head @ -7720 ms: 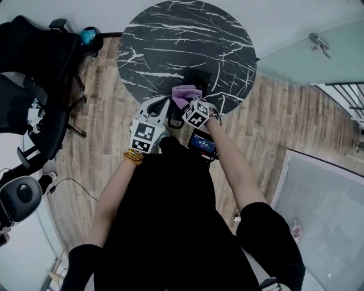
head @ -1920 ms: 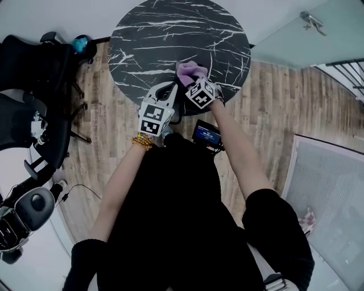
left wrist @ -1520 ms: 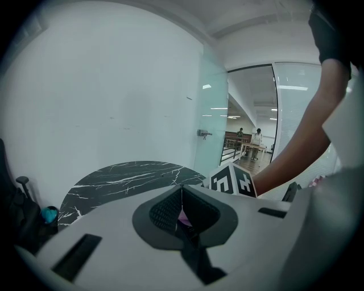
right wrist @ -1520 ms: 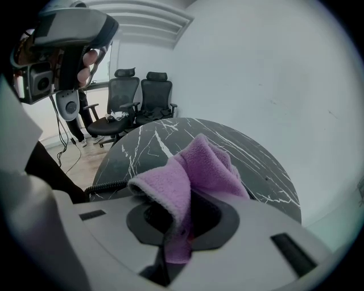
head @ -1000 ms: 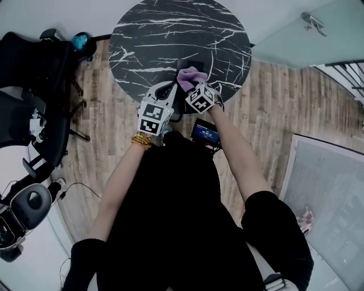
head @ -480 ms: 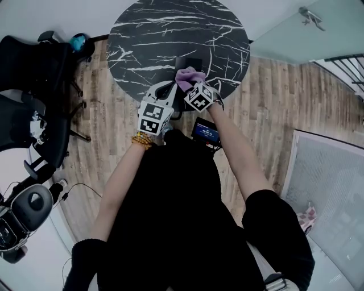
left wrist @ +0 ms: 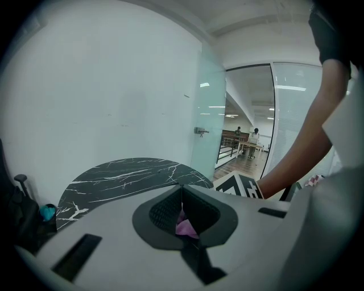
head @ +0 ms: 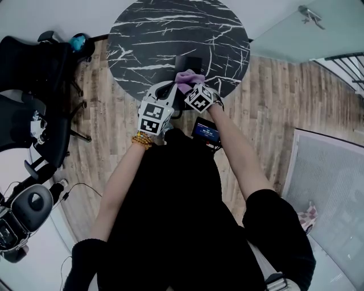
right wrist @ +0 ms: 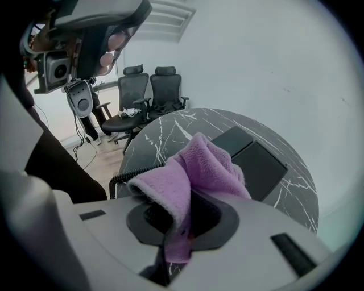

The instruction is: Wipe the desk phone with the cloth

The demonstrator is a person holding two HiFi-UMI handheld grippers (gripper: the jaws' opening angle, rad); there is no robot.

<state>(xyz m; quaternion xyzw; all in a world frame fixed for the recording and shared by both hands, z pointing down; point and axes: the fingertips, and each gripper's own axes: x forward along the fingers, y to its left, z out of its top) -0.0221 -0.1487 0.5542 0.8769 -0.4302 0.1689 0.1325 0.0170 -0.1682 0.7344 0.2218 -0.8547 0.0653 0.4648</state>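
Observation:
A dark desk phone sits near the front edge of the round black marble table. In the right gripper view the phone lies flat just beyond the jaws, and its coiled cord trails left. My right gripper is shut on a purple cloth, which rests on the phone's near side. The bunched cloth covers that gripper's jaw tips. My left gripper hovers over the table's near edge, left of the phone. Its jaws are shut, with a bit of cloth showing behind them.
Black office chairs stand to the table's left, also shown as chairs in the right gripper view. A glass partition with a door handle is at the far right. A small device with a blue screen hangs at the person's waist.
The right gripper and the cloth have slid a little back toward the person across the phone. The left gripper has stayed almost still.

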